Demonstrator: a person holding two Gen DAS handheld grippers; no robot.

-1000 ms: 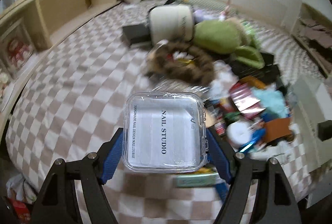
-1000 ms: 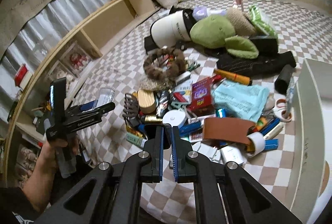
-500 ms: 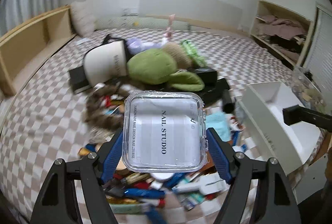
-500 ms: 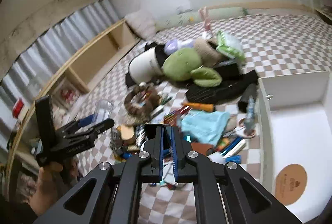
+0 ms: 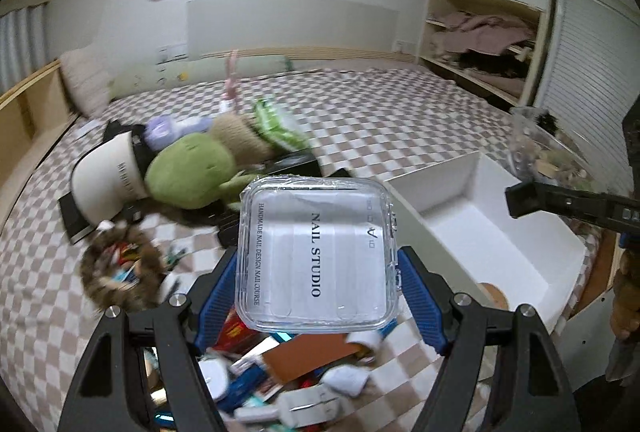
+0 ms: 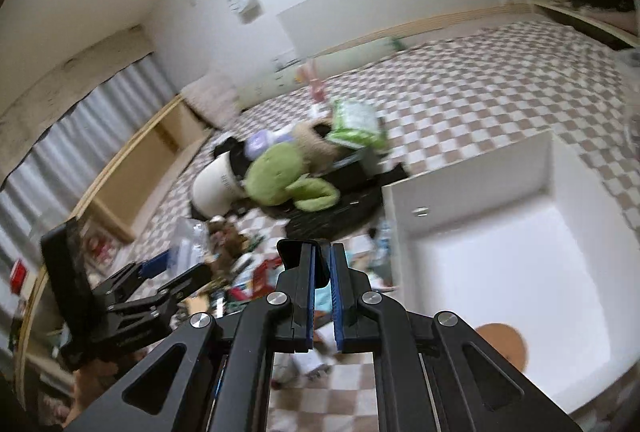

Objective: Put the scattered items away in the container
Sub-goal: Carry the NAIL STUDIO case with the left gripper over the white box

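Observation:
My left gripper (image 5: 318,284) is shut on a clear plastic box labelled NAIL STUDIO (image 5: 318,256) and holds it in the air above the pile of small items (image 5: 288,372). The white container (image 5: 500,244) stands to the right, open, with a brown round coaster (image 6: 502,348) inside. My right gripper (image 6: 323,272) is shut and empty, held just left of the white container (image 6: 500,264). The left gripper with the clear box also shows in the right wrist view (image 6: 176,268).
A green plush toy (image 5: 192,171), a white cylinder (image 5: 106,183) and a brown fur ring (image 5: 120,272) lie on the checkered bed (image 5: 380,119). Black items (image 6: 336,216) lie beside the container. Wooden shelves (image 6: 132,187) run along the left side.
Both grippers have swung right and tilted up. The container has come into view on the right of both views. The left gripper still holds the clear box.

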